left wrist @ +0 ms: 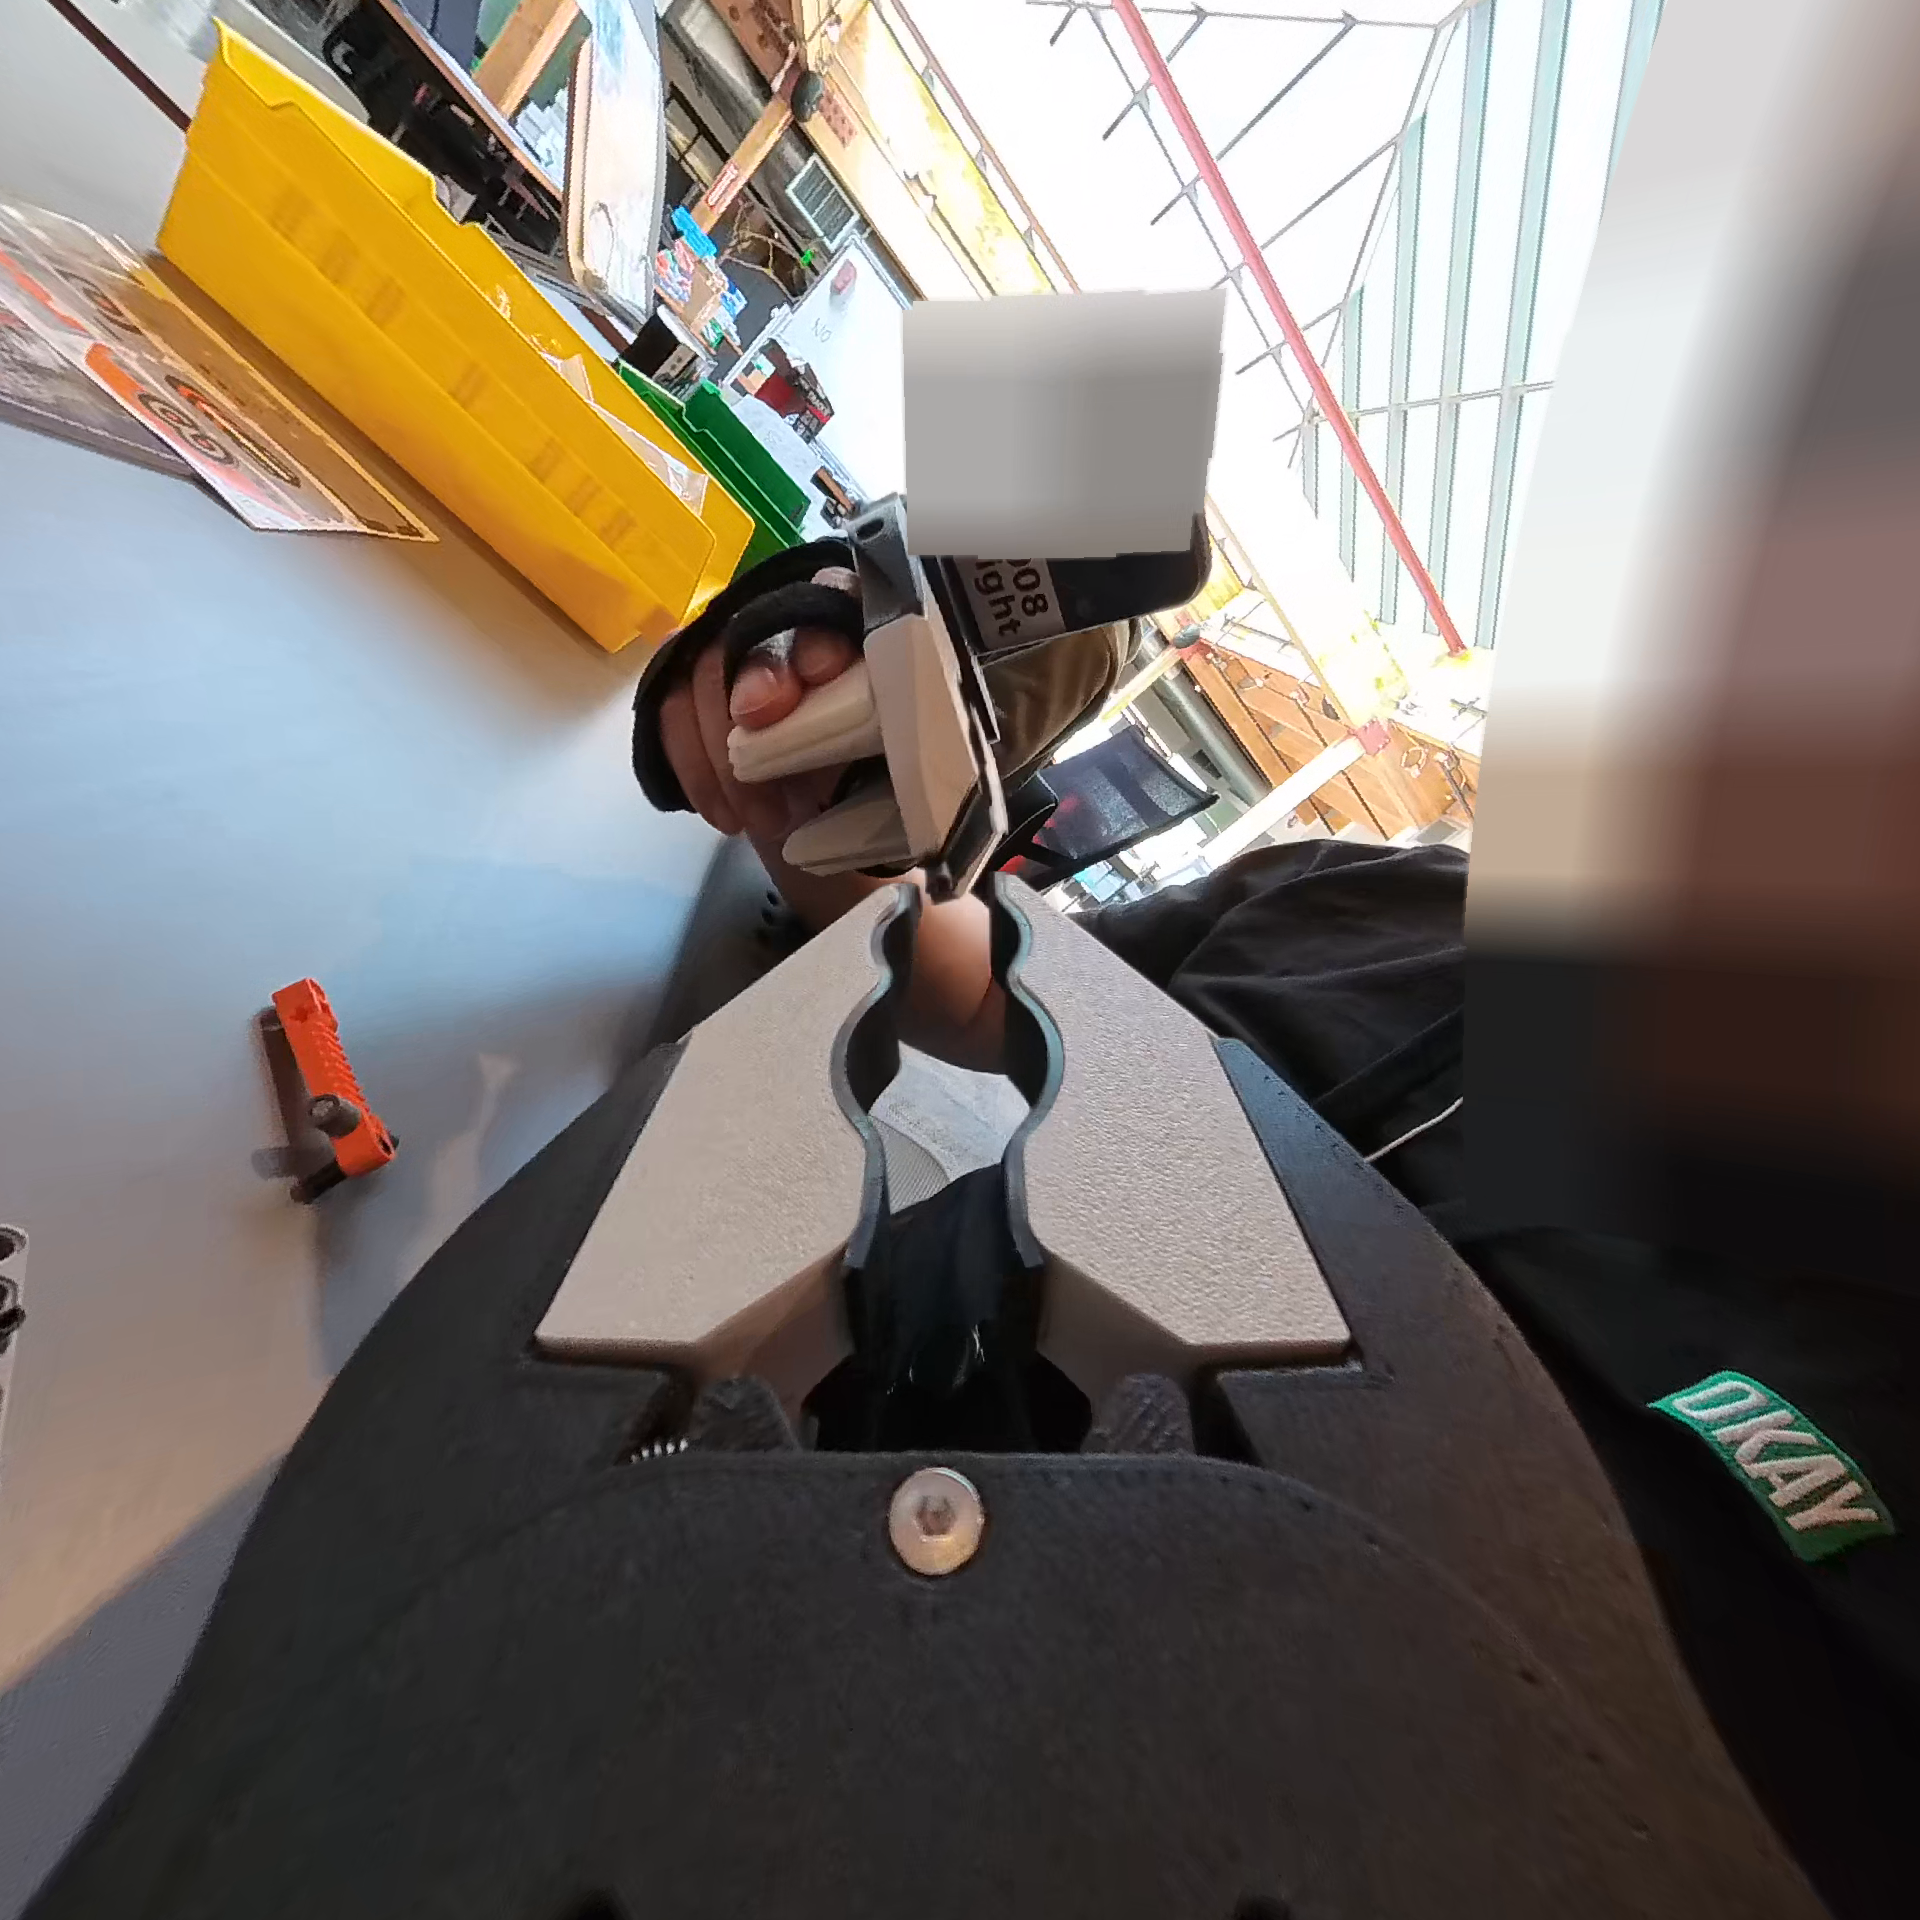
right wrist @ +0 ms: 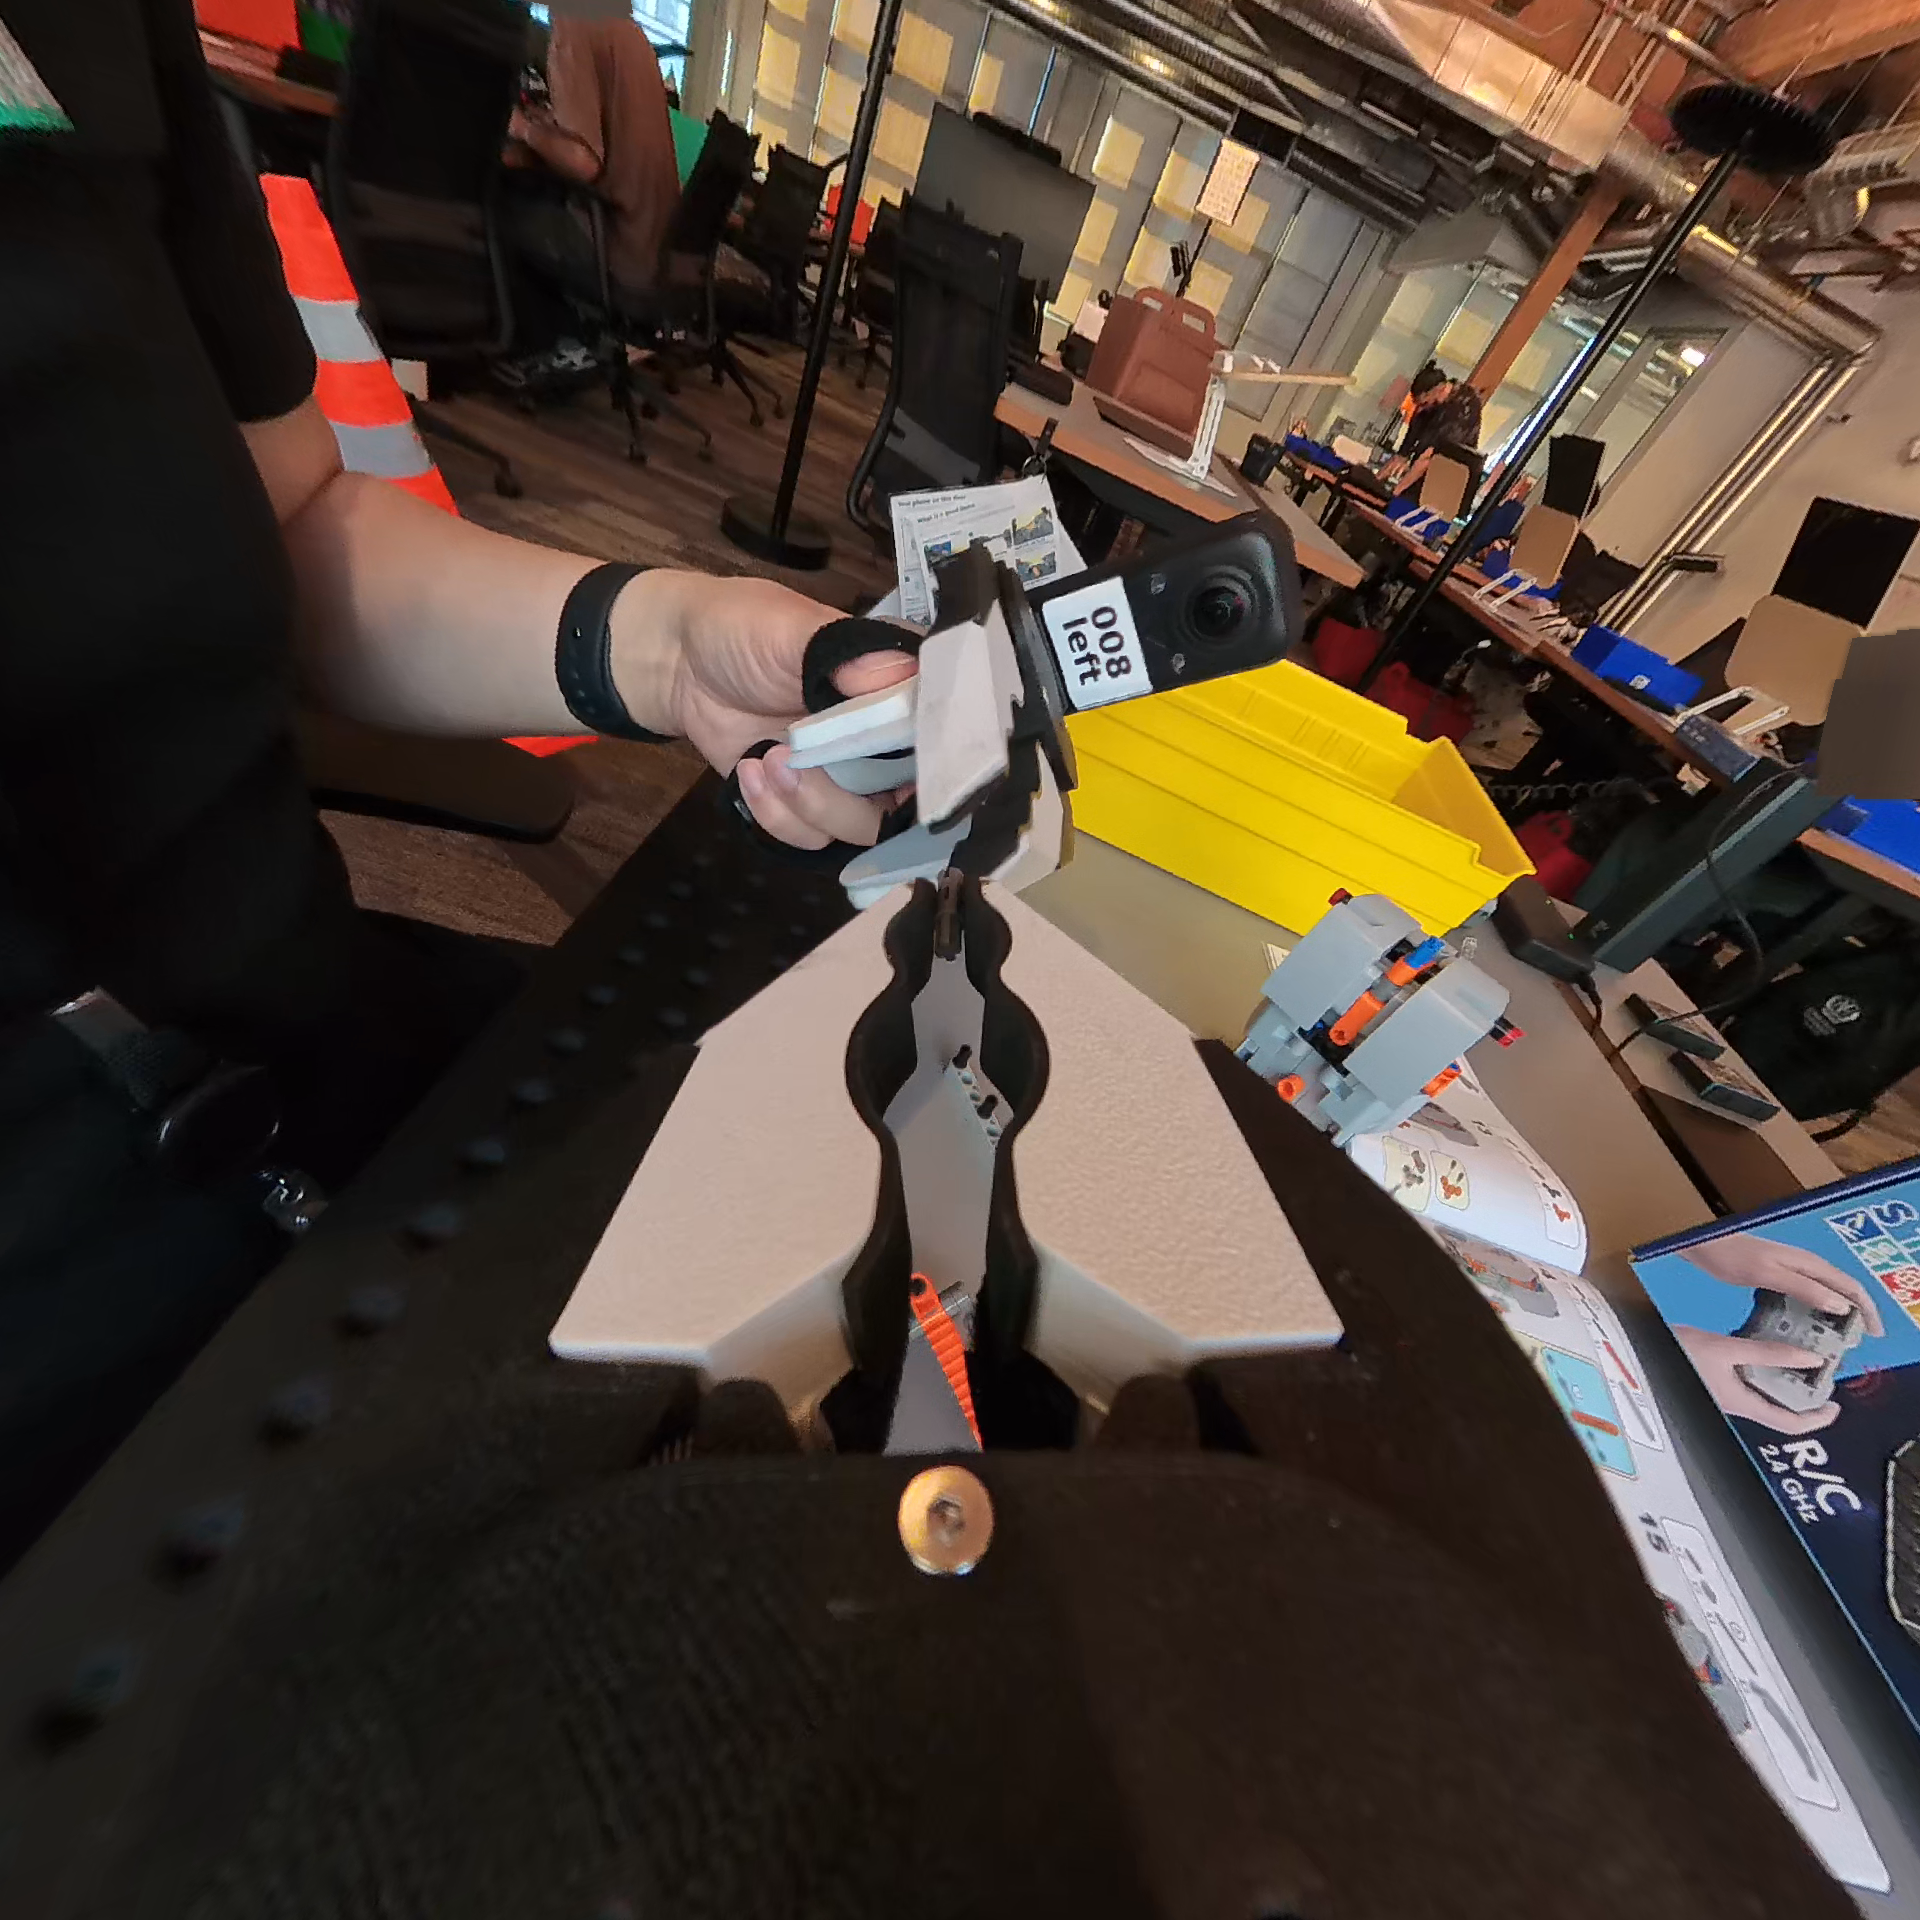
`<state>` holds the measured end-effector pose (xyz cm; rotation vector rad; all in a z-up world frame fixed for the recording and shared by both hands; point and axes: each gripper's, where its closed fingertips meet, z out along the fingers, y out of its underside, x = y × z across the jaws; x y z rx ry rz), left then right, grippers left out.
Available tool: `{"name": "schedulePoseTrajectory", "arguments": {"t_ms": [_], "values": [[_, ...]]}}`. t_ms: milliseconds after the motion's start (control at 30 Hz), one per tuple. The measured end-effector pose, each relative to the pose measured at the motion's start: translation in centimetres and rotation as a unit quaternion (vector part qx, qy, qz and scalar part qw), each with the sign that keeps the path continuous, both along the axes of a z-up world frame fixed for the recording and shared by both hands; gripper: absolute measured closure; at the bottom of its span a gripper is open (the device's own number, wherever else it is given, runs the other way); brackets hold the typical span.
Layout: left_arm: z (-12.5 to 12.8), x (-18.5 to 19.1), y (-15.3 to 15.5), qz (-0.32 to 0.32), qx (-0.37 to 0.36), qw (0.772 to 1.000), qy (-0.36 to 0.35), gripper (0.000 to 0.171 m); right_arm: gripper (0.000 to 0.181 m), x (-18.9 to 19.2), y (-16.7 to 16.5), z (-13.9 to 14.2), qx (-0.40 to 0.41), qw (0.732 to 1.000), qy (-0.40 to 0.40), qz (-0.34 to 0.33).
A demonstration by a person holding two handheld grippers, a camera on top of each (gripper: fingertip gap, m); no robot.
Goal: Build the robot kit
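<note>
Small dark pin [right wrist: 948, 925] being pinched at tips of right tongs [right wrist: 945, 906], closed on it, in air above surface [left wrist: 312, 779]. Left tongs [left wrist: 954, 900] being held narrowly parted, tips just at pin. Orange-and-grey brick piece [left wrist: 324, 1091] being left lying on surface near left tongs. Grey brick model [right wrist: 1371, 1018] being propped on instruction booklet [right wrist: 1475, 1195], blue box [right wrist: 1818, 1403] beside. Yellow bin [right wrist: 1299, 790] being kept farther back.
</note>
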<state>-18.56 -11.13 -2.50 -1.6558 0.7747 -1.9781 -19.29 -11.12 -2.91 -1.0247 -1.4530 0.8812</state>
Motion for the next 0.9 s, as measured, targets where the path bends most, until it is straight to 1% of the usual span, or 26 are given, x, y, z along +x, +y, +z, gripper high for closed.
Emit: {"name": "schedulePoseTrajectory", "arguments": {"t_ms": [167, 333, 633, 800, 900], "values": [[-0.7, 0.4, -0.1, -0.005, 0.001, 1.000, 0.024, 0.169, 0.177, -0.2, -0.1, -0.4, -0.005, 1.000, -0.008, 0.003], [-1.1, 0.4, 0.1, 0.000, 0.006, 0.999, 0.038, 0.170, 0.177, -0.2, -0.1, -0.8, 0.012, 1.000, -0.012, 0.000], [-1.0, 0.3, -0.1, -0.009, -0.017, 1.000, 0.019, 0.170, 0.175, -0.4, -0.4, -0.8, 0.041, 0.999, -0.014, -0.001], [-0.8, 0.3, -0.4, -0.015, -0.015, 1.000, 0.015, 0.170, 0.177, -0.4, -0.6, -0.5, 0.045, 0.999, -0.012, -0.003], [-0.9, 0.3, -0.2, -0.007, -0.007, 1.000, 0.017, 0.170, 0.177, -0.4, -0.4, -0.6, 0.048, 0.999, -0.018, -0.012]]}}
